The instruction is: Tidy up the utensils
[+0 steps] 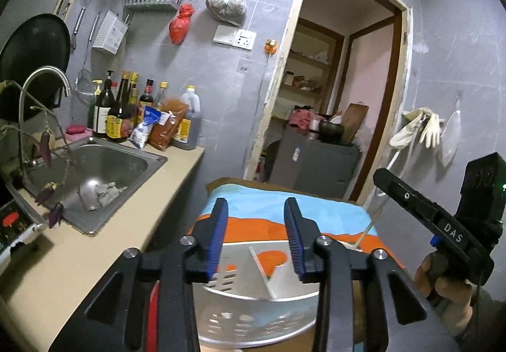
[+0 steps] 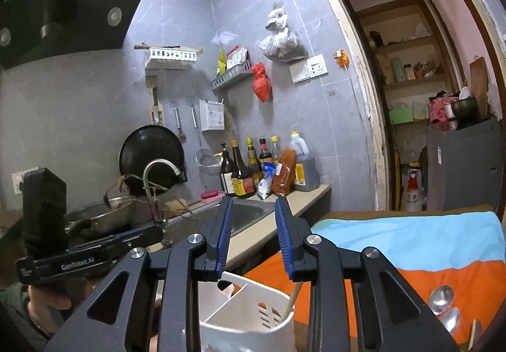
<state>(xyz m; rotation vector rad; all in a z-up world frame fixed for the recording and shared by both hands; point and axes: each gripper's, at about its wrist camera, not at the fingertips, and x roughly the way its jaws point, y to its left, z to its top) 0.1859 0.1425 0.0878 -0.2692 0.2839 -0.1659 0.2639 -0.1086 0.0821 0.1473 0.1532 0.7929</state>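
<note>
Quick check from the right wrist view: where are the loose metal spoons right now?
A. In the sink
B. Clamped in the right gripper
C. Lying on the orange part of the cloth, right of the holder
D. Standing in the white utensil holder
C: the spoons lie flat on the orange cloth, right of the white utensil holder.

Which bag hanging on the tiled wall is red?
The smaller bag, hanging lower and left of the sockets. The larger bag above it is clear plastic with dark contents.

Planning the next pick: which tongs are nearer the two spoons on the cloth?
Right. The right tongs hover over the white holder, spoons just beside; the left tongs sit beyond the holder.
</note>
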